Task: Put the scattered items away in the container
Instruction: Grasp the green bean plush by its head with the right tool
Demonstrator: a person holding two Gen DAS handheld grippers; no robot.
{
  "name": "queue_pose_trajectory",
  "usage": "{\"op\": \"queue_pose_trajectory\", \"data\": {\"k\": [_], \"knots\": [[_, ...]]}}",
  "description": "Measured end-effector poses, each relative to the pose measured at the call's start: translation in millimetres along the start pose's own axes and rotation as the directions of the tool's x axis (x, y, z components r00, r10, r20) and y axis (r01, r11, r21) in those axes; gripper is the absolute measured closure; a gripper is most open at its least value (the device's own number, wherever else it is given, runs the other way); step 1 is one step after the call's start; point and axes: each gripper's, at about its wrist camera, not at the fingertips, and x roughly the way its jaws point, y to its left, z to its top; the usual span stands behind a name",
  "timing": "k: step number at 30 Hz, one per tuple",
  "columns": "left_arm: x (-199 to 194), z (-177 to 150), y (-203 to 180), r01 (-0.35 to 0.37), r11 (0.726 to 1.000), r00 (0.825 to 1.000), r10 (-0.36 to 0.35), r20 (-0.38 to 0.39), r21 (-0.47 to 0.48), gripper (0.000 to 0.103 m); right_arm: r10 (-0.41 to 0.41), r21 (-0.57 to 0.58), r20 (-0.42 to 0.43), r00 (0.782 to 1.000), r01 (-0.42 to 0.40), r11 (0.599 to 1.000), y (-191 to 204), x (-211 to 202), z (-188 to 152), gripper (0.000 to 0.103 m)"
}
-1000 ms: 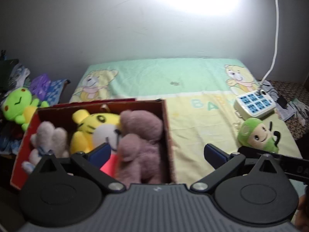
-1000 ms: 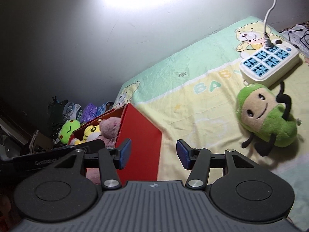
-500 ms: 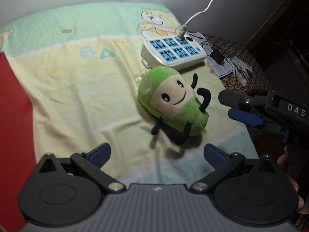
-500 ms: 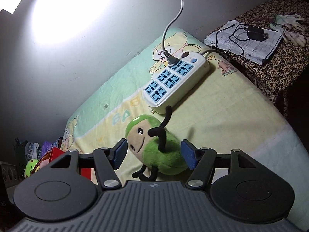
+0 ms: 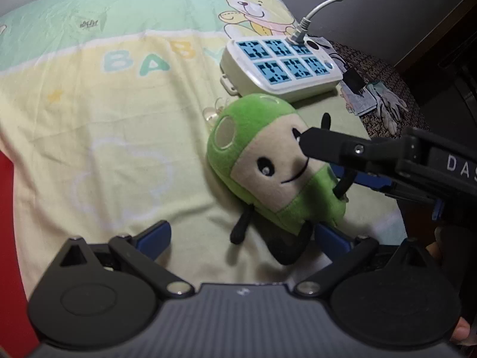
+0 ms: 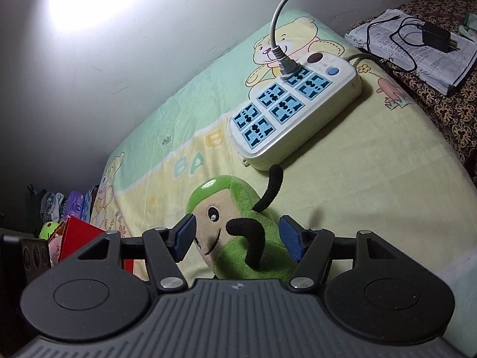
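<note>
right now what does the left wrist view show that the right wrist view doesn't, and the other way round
Only the left wrist view: the right gripper seen from the side, reaching over the green plush toy, and the gloves on the patterned cloth.

Only the right wrist view: the red box with toys inside, the bright patch on the wall, and the charger on papers.

Both: the plush toy, the power strip with one plug in, and the baby blanket. Both grippers are open; the right one's jaws, which have just been opening, stand either side of the toy.
</note>
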Motion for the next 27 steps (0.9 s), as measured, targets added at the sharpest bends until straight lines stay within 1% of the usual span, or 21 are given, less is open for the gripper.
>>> {"op": "queue_pose_trajectory", "data": {"k": [2,3,5,8,13,15,18,20,22,23,25,27], "knots": [[3.7,4.0,-2.1,0.009,1.000,1.000,-0.009,0.014,0.014,0.001,0.001,0.008,-0.017,1.000,-0.001,1.000,-3.4,6.8,2.4,0.038],[5.1,5.5,-3.3,0.021,1.000,0.999,-0.022,0.025,0.021,0.001,-0.002,0.007,-0.023,1.000,0.003,1.000,-4.7,9.4,3.3,0.036],[8.3,8.8,-6.7,0.027,0.999,0.999,-0.029,0.041,0.035,0.000,-0.006,0.007,-0.022,1.000,0.006,1.000,-7.9,13.1,5.6,0.034],[15.3,17.0,-12.5,0.045,0.998,0.998,-0.047,0.049,0.046,0.000,0.013,0.057,-0.027,1.000,-0.012,0.998,-17.3,16.1,11.1,0.032],[26.2,24.6,-12.9,0.090,0.996,0.995,-0.091,0.046,0.018,0.000,0.048,0.163,-0.025,0.999,-0.043,0.986,-35.1,19.1,16.6,0.032],[29.1,25.2,-11.0,0.107,0.994,0.993,-0.106,0.041,0.000,0.000,0.063,0.196,-0.028,0.998,-0.056,0.979,-40.1,20.2,16.3,0.030],[31.4,23.4,-10.4,0.119,0.993,0.992,-0.119,0.039,-0.008,0.000,0.087,0.224,-0.055,0.995,-0.072,0.972,-42.2,22.7,15.8,0.029],[28.6,20.8,-13.5,0.130,0.992,0.991,-0.130,0.041,0.009,0.001,0.104,0.216,-0.088,0.991,-0.083,0.973,-37.9,23.0,15.5,0.031],[24.4,17.1,-20.6,0.147,0.988,0.988,-0.149,0.046,0.038,0.000,0.149,0.230,-0.137,0.979,-0.114,0.966,-32.7,25.0,9.5,0.036],[22.1,14.6,-22.8,0.119,0.992,0.991,-0.121,0.061,0.041,0.002,0.170,0.246,-0.158,0.973,-0.128,0.961,-30.6,26.1,4.5,0.038],[21.8,9.8,-21.6,0.114,0.992,0.992,-0.117,0.055,0.062,0.002,0.183,0.274,-0.155,0.971,-0.136,0.952,-29.5,22.0,-5.6,0.039],[17.7,5.1,-18.4,0.133,0.990,0.989,-0.136,0.054,0.051,0.002,0.186,0.283,-0.156,0.970,-0.136,0.949,-27.8,18.7,-10.5,0.040]]}}
